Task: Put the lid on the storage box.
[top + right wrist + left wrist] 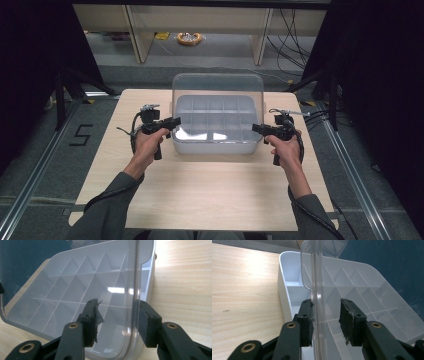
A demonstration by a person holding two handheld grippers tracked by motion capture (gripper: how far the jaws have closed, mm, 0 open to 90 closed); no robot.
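A white plastic organiser box (pixel 215 146) with several divided compartments sits at the far middle of the wooden table (pixel 200 190). Its clear lid (pixel 217 85) stands upright, hinged at the back. My left gripper (pixel 175 121) is at the box's left side and my right gripper (pixel 255 128) at its right side. In the left gripper view the lid's edge (pixel 317 277) runs between the jaws of the left gripper (pixel 325 307), close to one pad, with a gap to the other. In the right gripper view the lid edge (pixel 136 270) likewise passes between the parted jaws of the right gripper (pixel 117 308).
Bare tabletop lies in front of the box, between the person's forearms. Beyond the table's far edge are wooden furniture legs (pixel 137 40), an orange ring-shaped object (pixel 189 38) on the floor and cables (pixel 290 45). A "5" is marked on the floor (pixel 80 135) at the left.
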